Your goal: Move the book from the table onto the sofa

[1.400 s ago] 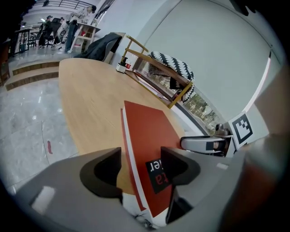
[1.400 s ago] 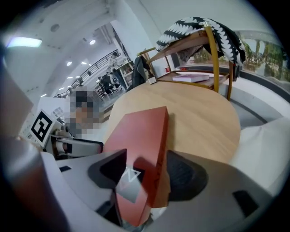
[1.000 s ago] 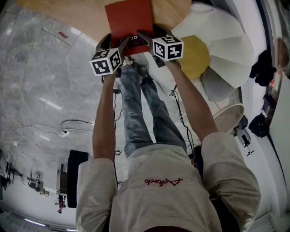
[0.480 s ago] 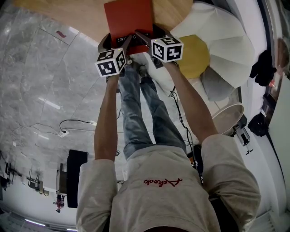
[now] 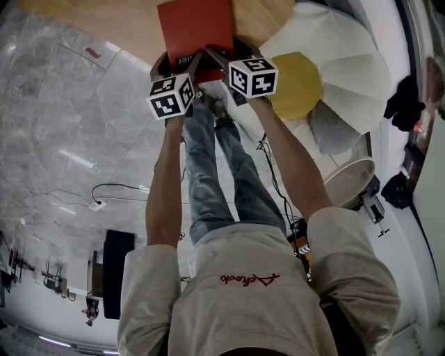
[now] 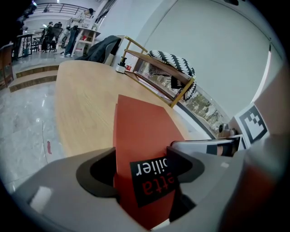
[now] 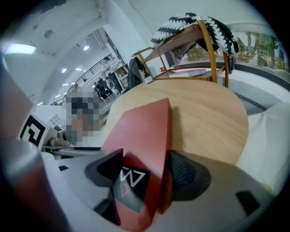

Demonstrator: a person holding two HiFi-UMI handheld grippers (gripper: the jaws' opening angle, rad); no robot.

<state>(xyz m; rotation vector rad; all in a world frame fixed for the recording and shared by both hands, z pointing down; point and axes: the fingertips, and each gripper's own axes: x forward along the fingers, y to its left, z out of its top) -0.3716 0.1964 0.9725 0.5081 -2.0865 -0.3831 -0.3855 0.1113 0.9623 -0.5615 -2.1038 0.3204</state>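
Observation:
A red book (image 5: 196, 29) is held over the round wooden table (image 5: 264, 17) by both grippers at its near edge. My left gripper (image 5: 193, 61) is shut on the book (image 6: 138, 140), its jaws pressing the cover on both sides near a black label. My right gripper (image 5: 214, 58) is shut on the same book (image 7: 145, 136) near its other near corner. The white sofa (image 5: 348, 69) with a yellow cushion (image 5: 299, 87) lies to the right of the table in the head view.
A wooden rack (image 6: 158, 68) draped with a black-and-white cloth (image 7: 195, 27) stands on the table's far side. A round white bin (image 5: 351, 179) stands right of the person's legs. Cables (image 5: 111, 191) run over the marble floor at left.
The book and both grippers have shifted slightly up and left in the head view. Both grips stay the same.

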